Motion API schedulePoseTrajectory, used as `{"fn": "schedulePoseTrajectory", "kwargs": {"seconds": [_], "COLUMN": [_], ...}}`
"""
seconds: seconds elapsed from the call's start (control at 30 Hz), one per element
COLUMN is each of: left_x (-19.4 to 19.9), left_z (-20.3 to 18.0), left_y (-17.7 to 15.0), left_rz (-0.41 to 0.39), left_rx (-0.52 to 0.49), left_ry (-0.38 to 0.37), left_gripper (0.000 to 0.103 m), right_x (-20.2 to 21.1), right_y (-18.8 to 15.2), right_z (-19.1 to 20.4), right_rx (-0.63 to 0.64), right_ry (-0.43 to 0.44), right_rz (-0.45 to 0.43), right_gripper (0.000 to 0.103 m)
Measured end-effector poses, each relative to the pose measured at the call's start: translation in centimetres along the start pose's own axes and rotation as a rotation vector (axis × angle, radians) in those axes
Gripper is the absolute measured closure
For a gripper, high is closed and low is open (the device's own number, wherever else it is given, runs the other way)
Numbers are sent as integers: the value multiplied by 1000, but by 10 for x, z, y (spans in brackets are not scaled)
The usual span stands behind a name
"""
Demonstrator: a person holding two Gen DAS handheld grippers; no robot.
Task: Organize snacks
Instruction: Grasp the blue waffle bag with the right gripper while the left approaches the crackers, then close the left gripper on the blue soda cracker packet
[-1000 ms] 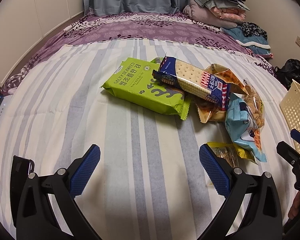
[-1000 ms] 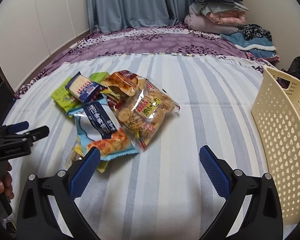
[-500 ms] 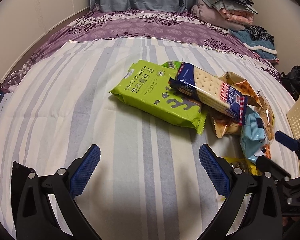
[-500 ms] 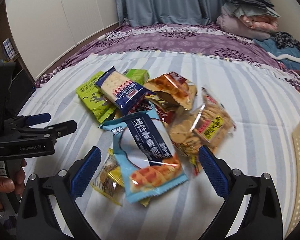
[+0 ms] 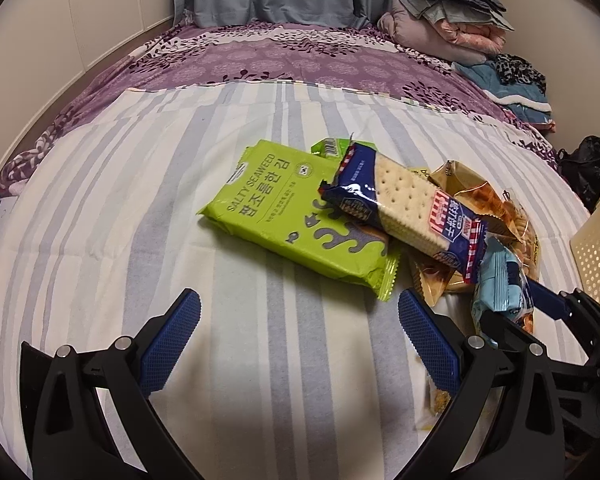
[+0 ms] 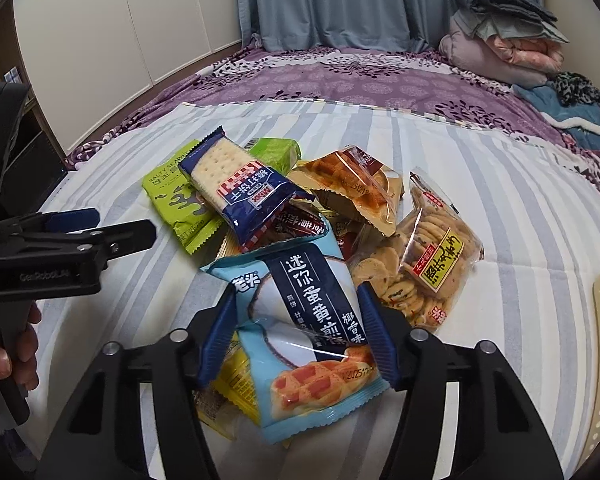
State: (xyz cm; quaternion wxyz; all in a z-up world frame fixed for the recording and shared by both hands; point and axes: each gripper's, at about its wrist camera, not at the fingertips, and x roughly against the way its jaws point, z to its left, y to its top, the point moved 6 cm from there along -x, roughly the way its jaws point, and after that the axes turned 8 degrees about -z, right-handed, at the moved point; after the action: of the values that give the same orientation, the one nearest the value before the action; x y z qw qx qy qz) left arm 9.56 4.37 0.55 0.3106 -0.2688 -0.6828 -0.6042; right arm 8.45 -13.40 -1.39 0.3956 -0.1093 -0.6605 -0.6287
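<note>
The right tongs (image 6: 296, 330) are angled down over the bed (image 6: 520, 216); their jaws have just been closing and are pressed against the sides of the light-blue snack bag (image 6: 308, 332), nearest in the pile. The left tongs (image 5: 296, 340) are held wide apart over bare striped sheet. Beyond them lie the green seaweed pack (image 5: 296, 216) and the blue cracker pack (image 5: 404, 212). Only the right view shows the clear biscuit bag (image 6: 424, 264) unobstructed and a hand (image 6: 4, 356) gripping the left handle.
</note>
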Motion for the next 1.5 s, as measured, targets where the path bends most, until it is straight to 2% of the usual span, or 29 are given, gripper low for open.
{"fn": "schedulePoseTrajectory", "kwargs": {"seconds": [0.63, 0.93, 1.23, 1.5], "left_x": [-5, -13, -39, -54], "left_z": [-55, -75, -79, -68], "left_y": [22, 41, 58, 54], "left_rz": [-13, -28, -17, 12], "left_rx": [-81, -91, -49, -37], "left_ry": [-17, 5, 50, 83], "left_gripper": [2, 2, 2, 2], "right_x": [39, 47, 49, 50], "right_y": [0, -1, -6, -11], "right_z": [-26, -42, -53, -56], "right_rx": [-103, -134, -148, -154], "right_ry": [18, 12, -2, -7], "right_rz": [-67, -84, -86, -81], "right_gripper": [47, 47, 47, 47]}}
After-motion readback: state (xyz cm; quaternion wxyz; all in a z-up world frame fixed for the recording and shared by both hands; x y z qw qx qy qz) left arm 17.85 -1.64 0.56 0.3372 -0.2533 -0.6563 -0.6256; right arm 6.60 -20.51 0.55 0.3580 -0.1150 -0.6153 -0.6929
